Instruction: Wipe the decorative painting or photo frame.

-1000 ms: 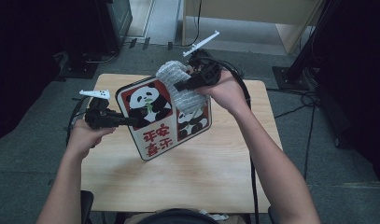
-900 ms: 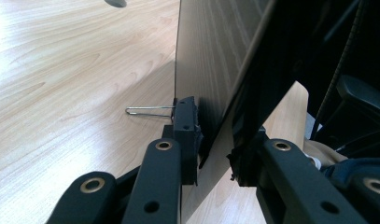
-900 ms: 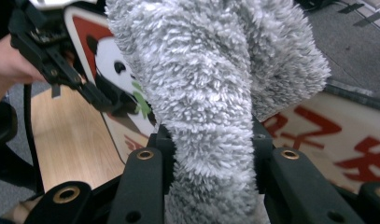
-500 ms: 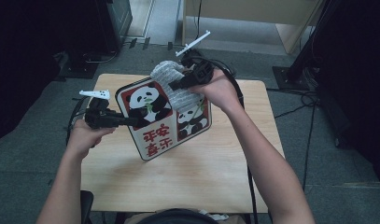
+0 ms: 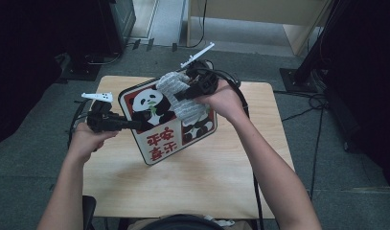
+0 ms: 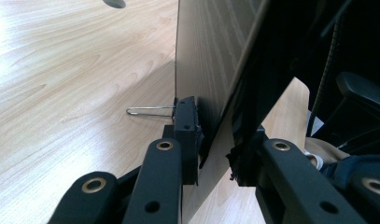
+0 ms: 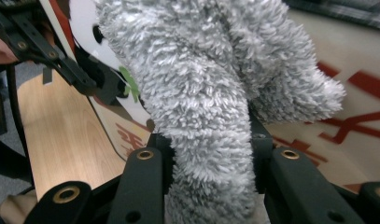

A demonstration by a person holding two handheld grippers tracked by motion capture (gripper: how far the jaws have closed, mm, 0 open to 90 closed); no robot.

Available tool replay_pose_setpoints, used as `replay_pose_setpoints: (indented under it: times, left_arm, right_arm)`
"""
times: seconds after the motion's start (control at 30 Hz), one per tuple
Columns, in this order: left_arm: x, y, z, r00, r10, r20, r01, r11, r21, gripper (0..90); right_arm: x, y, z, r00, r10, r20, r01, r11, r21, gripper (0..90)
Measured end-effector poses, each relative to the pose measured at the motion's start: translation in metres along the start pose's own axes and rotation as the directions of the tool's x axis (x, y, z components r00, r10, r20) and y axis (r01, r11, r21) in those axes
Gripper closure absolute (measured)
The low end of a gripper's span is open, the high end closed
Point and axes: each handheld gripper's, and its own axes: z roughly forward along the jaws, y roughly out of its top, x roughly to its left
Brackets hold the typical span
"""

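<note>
A square board (image 5: 159,139) with panda pictures and red characters is held tilted above the wooden table (image 5: 183,187). My left gripper (image 5: 135,125) is shut on the board's left edge; in the left gripper view its jaws (image 6: 214,149) clamp the thin board (image 6: 211,60) edge-on. My right gripper (image 5: 180,96) is shut on a grey fluffy cloth (image 5: 192,111) pressed against the board's upper face. In the right gripper view the cloth (image 7: 201,93) bulges between the jaws (image 7: 208,158), over the board (image 7: 365,93).
A thin metal wire leg (image 6: 150,110) sticks out from the board's back. Cables trail over the table's back right corner (image 5: 240,91). Dark equipment (image 5: 116,19) and a black stand base (image 5: 298,76) are on the floor beyond the table.
The right gripper and cloth shifted slightly across the board's upper face. The left gripper and the board stayed almost still.
</note>
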Motion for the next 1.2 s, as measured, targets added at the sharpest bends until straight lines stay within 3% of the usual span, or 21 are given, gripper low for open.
replay_pose_setpoints:
  times: [1.2]
  left_arm:
    - [0.000,0.000,0.000,1.0000,-0.005,-0.001,0.005,1.0000,0.003,76.2]
  right_arm:
    - [-0.004,-0.052,0.037,0.9975,0.032,-0.063,-0.034,0.999,-0.020,67.6]
